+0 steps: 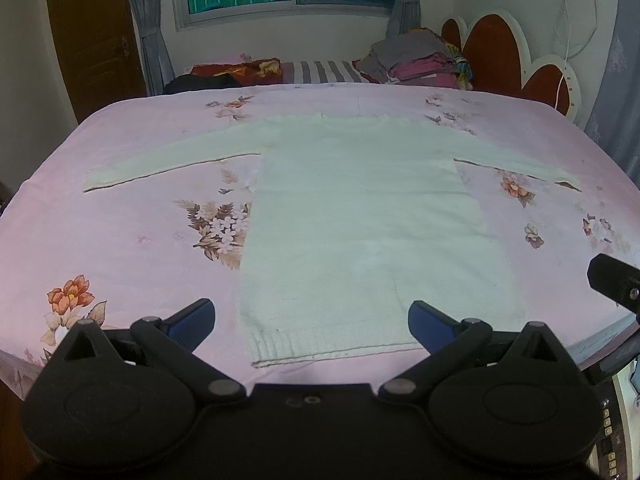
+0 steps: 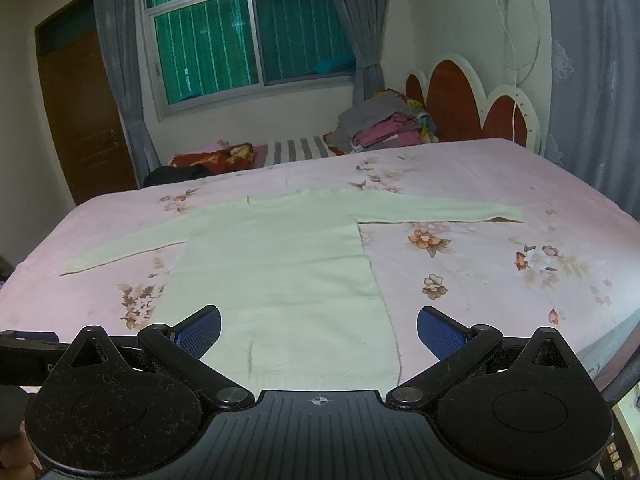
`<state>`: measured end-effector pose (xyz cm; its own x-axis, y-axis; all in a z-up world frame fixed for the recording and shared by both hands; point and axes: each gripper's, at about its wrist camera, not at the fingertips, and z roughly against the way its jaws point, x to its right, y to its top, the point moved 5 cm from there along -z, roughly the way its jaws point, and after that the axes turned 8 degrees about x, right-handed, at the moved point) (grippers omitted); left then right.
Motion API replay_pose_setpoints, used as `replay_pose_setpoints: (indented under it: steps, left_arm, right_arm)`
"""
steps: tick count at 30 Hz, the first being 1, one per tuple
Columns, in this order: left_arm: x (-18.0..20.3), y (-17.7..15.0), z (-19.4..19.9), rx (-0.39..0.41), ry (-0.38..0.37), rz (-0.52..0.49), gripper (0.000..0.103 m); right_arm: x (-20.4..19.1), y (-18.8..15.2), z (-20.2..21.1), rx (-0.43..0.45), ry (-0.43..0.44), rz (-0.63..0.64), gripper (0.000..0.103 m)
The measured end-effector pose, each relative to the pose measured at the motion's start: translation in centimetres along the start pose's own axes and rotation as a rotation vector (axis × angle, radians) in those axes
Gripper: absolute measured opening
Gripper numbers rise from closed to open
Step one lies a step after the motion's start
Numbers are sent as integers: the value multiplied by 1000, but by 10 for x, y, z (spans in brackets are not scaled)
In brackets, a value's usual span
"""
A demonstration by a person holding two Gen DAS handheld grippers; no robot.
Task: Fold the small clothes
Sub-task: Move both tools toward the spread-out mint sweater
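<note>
the left hand-held gripper (image 1: 311, 324) hovers spread wide and empty over the near edge of the bed (image 1: 120, 248), and the right hand-held gripper (image 2: 319, 332) is likewise wide apart with nothing in it. the pale sweater (image 1: 360, 220) lies flat and face up in the middle of the bed, hem toward both grippers, neckline toward the far edge, so its long axis runs straight away from them. the sleeves stretch out sideways toward the left and right edges. the left one sits nearer the hem's left corner, the right one nearer the right side seam. open sheet surrounds the sweater; a clothes pile (image 1: 420, 64) sits well apart at the far edge.
</note>
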<state>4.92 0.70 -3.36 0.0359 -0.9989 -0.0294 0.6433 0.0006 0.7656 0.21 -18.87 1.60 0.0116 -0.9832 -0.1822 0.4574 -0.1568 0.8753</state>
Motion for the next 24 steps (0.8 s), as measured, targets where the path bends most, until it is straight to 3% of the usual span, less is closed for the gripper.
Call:
replay_pose_setpoints:
  steps: [24]
  left_arm:
    - [3,18,-27,-14,29,20,103]
  right_arm:
    - [20,14,-29,20,3,8,103]
